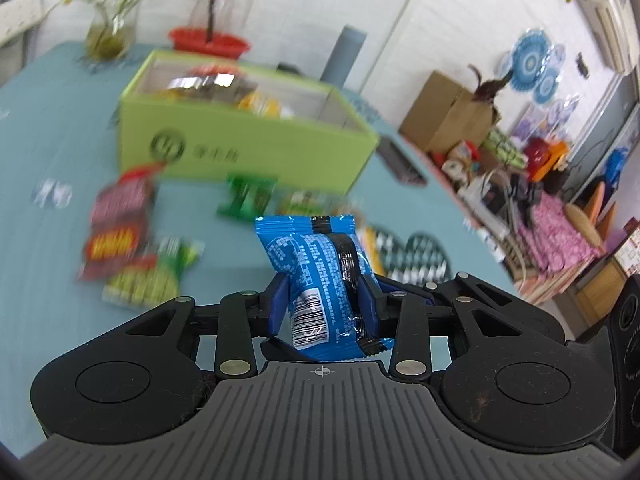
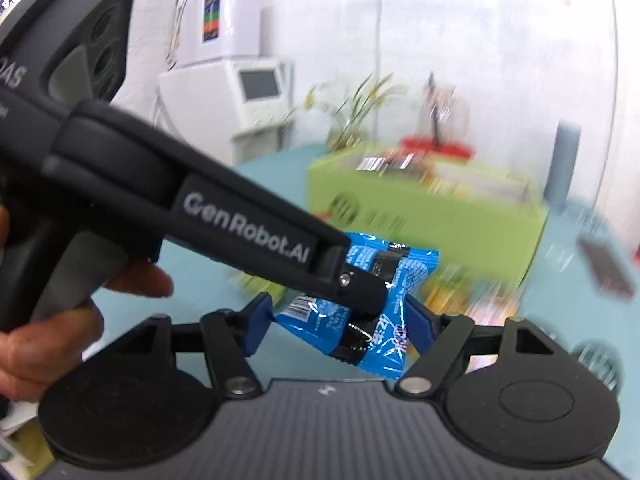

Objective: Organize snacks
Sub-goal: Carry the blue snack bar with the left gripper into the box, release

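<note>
Teal cloth covers the tabletop (image 1: 36,200), with a white wall behind it. From the left wrist view, the left gripper (image 1: 322,300) has its jaws clamped on one blue snack packet (image 1: 320,280), held upright above the tabletop with its barcode facing the camera. Only this view shows the loose snacks lying below — about five blurred packets, among them a red one (image 1: 116,228) and a green one (image 1: 246,196) — and a cluttered side shelf (image 1: 512,184) on the right.

The right wrist view alone shows the person's hand (image 2: 52,332) on the left gripper's handle. The same packet hangs between the jaws of the right gripper (image 2: 340,320); these stand apart, and whether their pads touch it I cannot tell.

One lime-green box (image 1: 248,152) stands beyond — snacks already inside — with a plant jar (image 1: 108,36) and a red bowl (image 1: 208,40) behind it.
</note>
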Demonstrator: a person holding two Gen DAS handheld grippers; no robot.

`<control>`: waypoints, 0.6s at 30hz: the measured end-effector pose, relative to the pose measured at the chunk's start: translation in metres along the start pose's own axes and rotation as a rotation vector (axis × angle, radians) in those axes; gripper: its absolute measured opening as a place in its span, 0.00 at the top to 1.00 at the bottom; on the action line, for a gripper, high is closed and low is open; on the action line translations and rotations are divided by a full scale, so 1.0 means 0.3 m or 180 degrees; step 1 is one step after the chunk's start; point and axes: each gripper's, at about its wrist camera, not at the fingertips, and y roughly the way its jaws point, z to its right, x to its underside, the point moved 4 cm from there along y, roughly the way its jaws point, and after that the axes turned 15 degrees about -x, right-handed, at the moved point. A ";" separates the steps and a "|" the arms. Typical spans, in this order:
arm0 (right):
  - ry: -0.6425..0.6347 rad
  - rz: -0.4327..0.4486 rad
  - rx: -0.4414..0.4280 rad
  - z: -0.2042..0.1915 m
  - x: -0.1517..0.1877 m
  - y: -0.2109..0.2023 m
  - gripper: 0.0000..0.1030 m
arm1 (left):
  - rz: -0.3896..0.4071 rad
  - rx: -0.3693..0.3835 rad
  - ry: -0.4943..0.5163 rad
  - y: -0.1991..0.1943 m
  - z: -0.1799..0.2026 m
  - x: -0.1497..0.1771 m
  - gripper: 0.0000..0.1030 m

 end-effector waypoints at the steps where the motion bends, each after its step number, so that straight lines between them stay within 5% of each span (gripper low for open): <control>1: -0.0051 0.0031 0.0046 0.033 -0.038 0.008 0.24 | 0.0049 0.0037 0.0021 0.014 0.018 -0.057 0.84; 10: -0.0081 0.0027 0.0247 0.439 -0.330 0.193 0.23 | 0.0185 0.0097 0.0153 0.286 0.130 -0.523 0.84; 13: 0.0047 -0.0095 0.0194 0.562 -0.339 0.295 0.21 | 0.0065 0.0080 0.0122 0.427 0.126 -0.594 0.85; 18: 0.0295 -0.0076 0.0076 0.651 -0.283 0.360 0.12 | -0.0125 0.0226 -0.0058 0.559 0.062 -0.590 0.71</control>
